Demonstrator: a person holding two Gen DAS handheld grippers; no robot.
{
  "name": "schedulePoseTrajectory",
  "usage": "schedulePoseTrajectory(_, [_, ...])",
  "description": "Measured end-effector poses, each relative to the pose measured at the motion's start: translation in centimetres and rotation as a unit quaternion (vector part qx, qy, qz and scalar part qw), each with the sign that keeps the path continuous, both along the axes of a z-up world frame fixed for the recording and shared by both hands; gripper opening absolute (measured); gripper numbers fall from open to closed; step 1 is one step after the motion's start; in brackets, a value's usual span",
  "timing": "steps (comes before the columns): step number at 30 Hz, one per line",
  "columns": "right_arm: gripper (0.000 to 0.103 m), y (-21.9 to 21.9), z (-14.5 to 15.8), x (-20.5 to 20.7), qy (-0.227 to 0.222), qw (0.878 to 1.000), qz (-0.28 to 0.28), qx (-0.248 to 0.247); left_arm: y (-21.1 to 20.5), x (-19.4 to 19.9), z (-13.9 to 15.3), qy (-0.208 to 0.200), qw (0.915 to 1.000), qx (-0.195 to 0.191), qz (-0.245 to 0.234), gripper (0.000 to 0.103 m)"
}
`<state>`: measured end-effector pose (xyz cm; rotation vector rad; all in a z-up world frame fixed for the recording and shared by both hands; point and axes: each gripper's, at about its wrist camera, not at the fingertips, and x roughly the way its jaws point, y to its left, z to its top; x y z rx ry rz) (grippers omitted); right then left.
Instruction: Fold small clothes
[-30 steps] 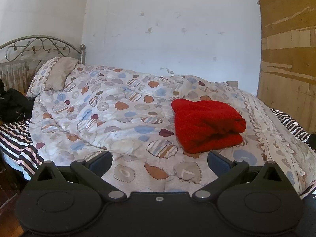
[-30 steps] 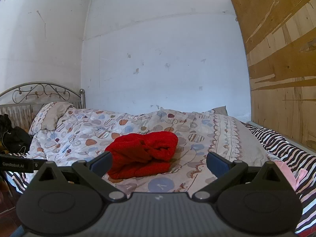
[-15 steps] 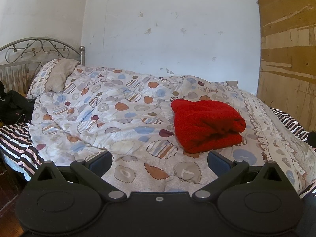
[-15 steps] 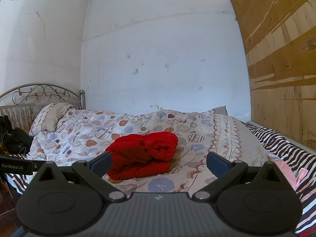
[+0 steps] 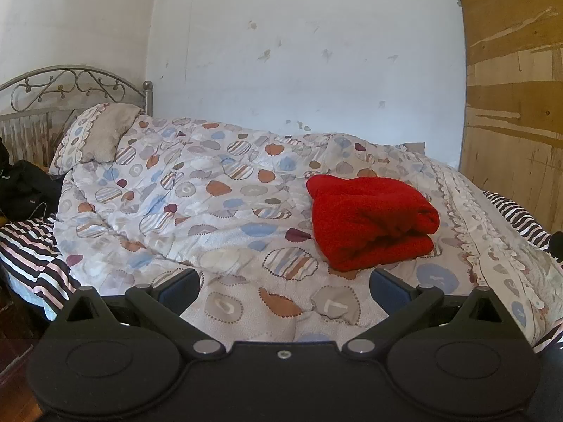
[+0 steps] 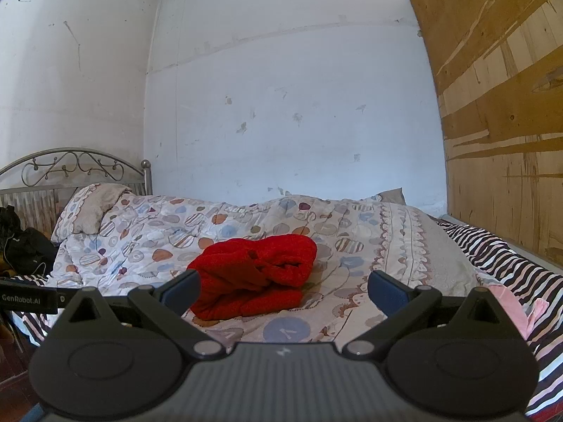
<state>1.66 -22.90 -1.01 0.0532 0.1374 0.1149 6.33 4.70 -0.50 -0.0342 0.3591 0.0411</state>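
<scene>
- One metal-framed bed (image 5: 75, 84) fills both views, covered by a white quilt (image 5: 197, 211) printed with blue, orange and striped circles.
- A black-and-white striped sheet (image 6: 492, 256) shows past the quilt's edges.
- A grey pillow with a patterned border (image 5: 98, 133) leans at the head of the bed, far from the folded garment.
- The folded red fleece garment (image 5: 369, 225) lies on the quilt, on the side away from the pillow.
- The left hand-held gripper (image 5: 285, 285) hangs released, jaws wide, short of the garment.
- The right hand-held gripper (image 6: 284, 286) is likewise spread and grasps nothing, the garment just beyond its fingers.
</scene>
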Motion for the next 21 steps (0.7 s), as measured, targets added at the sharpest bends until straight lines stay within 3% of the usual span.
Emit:
schedulePoseTrajectory(12, [0.103, 0.07, -0.04, 0.0, 0.001, 1.0, -0.001, 0.0, 0.2, 0.13, -0.16, 0.007, 0.9999, 0.001, -0.014, 0.102])
schedulePoseTrajectory(17, [0.103, 0.02, -0.05, 0.02, 0.001, 1.0, 0.0, -0.001, -0.22, 0.3, -0.26, 0.016, 0.9994, 0.025, 0.015, 0.102])
schedulePoseTrajectory(21, [0.103, 0.02, -0.05, 0.01, 0.001, 1.0, -0.001, -0.001, -0.02, 0.57, -0.28, 0.024, 0.9993, 0.022, 0.017, 0.102])
